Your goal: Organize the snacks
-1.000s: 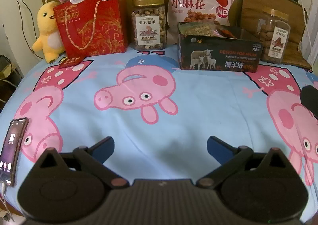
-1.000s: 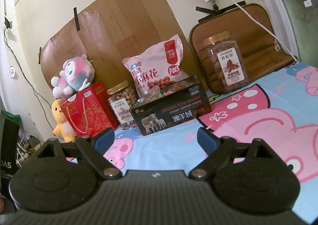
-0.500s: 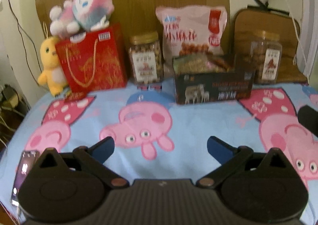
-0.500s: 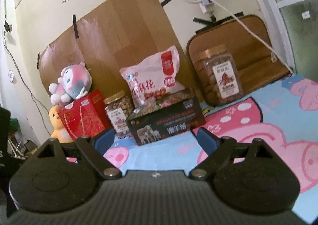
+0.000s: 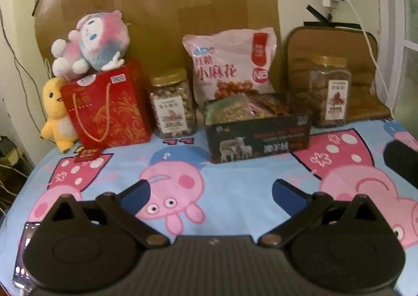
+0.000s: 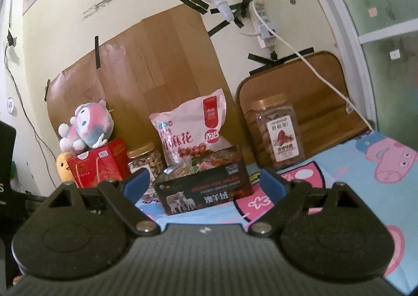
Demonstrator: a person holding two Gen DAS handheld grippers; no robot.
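While both grippers hang clear of the goods, the inspection reads as follows.

Surface: cartoon-pig sheet (image 5: 235,173) fills the lower half of the left wrist view; whether bed or tabletop lies under it cannot be told.
Backing: brown board (image 5: 162,13) taped to the wall, upper centre.
Snack bag: pink bag (image 5: 231,66) upright at centre, leaning on the board behind the box.
Box: dark carton (image 5: 258,136) with sheep print, centre right, open-topped, small packets inside.
Gift bag: red bag (image 5: 109,108) at left, plush toy (image 5: 91,42) lying on top.
Jars: one nut jar (image 5: 172,105) between red bag and carton; a second jar (image 5: 330,92) at right, well apart.
Left gripper (image 5: 210,192): spread, empty, low centre of frame.
Right gripper (image 6: 201,183): spread, empty, carton framed between its fingers.
Step, as judged: approach; nothing grasped yet.
Next move, as judged: advance the right gripper toward one item, likely the carton or a jar, with fingers wide enough to straddle it.
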